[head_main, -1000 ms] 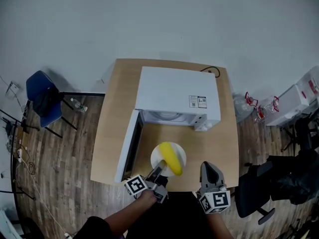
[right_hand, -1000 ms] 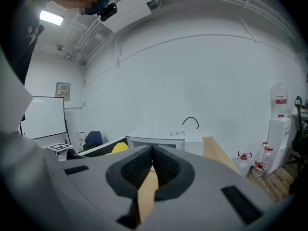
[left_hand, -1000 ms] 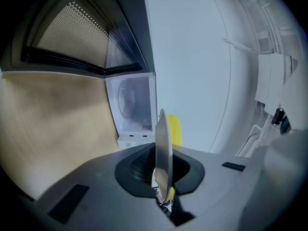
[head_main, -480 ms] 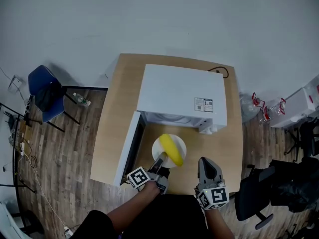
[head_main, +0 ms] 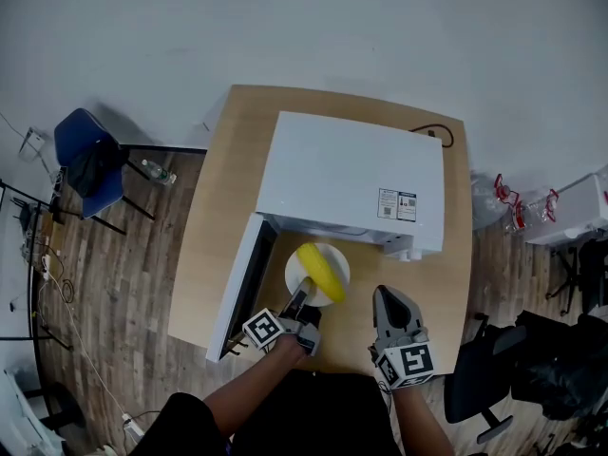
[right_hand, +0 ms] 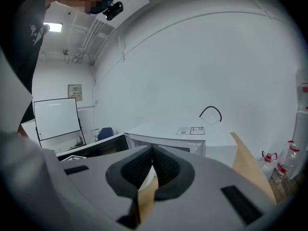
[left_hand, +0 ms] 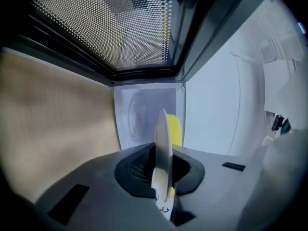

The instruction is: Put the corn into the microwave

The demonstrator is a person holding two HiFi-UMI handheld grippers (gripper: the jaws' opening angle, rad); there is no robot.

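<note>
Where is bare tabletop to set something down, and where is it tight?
Free: table strip left of the microwave and open door; narrow strip on its right. Crowded: before the opening, where the left hand-held gripper holds the plate with corn.

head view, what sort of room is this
Probably an office or lab room, not a kitchen: the microwave sits on a wooden table, with a blue chair beside it and a whiteboard nearby.

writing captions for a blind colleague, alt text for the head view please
From above, the left tongs grip a white plate carrying a yellow corn cob before an open microwave on a wooden table. The right tongs hang shut and empty beside it.
</note>
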